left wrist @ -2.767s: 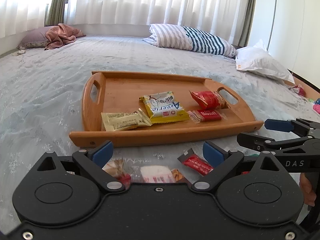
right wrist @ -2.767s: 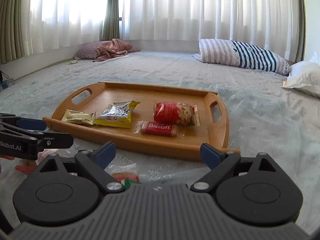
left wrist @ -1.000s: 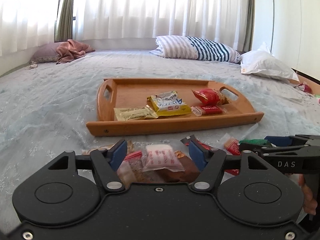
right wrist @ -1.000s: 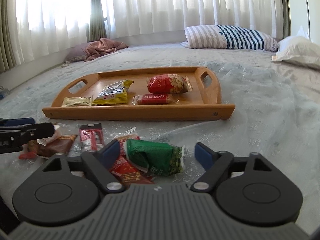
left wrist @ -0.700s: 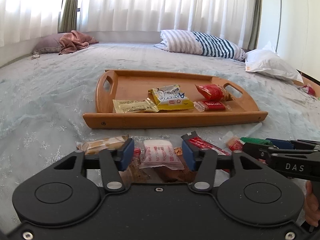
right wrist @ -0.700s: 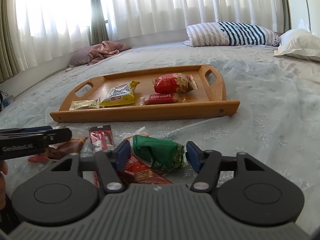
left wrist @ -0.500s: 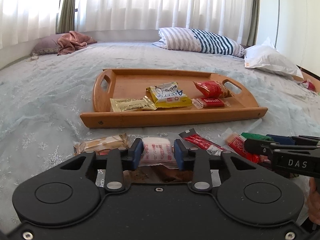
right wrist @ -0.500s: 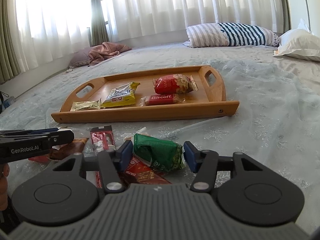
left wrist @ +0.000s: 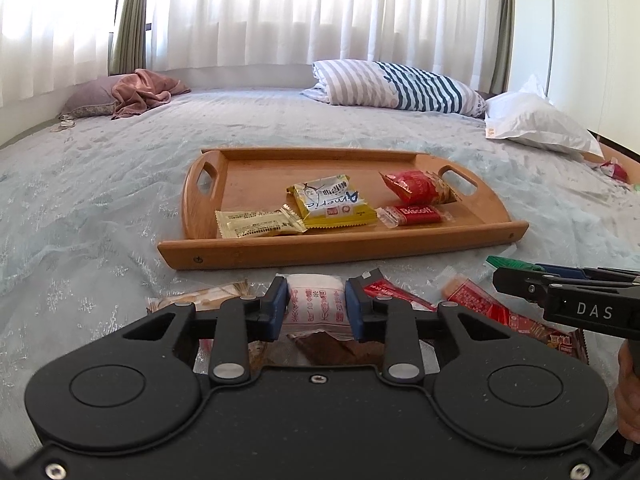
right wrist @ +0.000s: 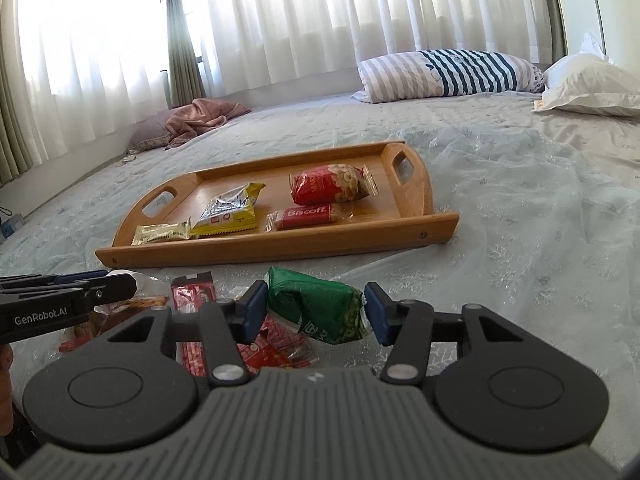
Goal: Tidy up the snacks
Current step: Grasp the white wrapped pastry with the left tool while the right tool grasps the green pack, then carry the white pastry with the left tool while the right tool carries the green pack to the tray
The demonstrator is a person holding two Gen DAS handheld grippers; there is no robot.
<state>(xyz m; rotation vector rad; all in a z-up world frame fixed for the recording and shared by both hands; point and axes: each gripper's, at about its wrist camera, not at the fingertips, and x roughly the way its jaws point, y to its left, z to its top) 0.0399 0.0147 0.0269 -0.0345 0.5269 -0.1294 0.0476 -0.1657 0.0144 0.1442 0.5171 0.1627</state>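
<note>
A wooden tray (left wrist: 340,248) lies on the bed and holds a pale bar (left wrist: 256,224), a yellow packet (left wrist: 332,202), a red Biscoff (left wrist: 416,214) and a red nut bag (left wrist: 416,186). Loose snacks lie in front of it. My left gripper (left wrist: 316,300) is shut on a white packet with red print (left wrist: 314,316). In the right wrist view the tray (right wrist: 280,252) is ahead. My right gripper (right wrist: 314,312) is still closing, and both pads touch the green packet (right wrist: 316,304) between them. Red wrappers (right wrist: 276,348) lie under it.
A tan biscuit pack (left wrist: 208,294), a brown wrapper (left wrist: 332,344) and red sticks (left wrist: 392,290) lie around the left gripper. A striped pillow (left wrist: 392,84), a white pillow (left wrist: 536,120) and a pink blanket (left wrist: 144,90) lie far back. Crinkled clear plastic (right wrist: 500,168) lies right of the tray.
Both grippers have come down to the loose snacks and closed in, the left onto the white packet, the right onto the green packet.
</note>
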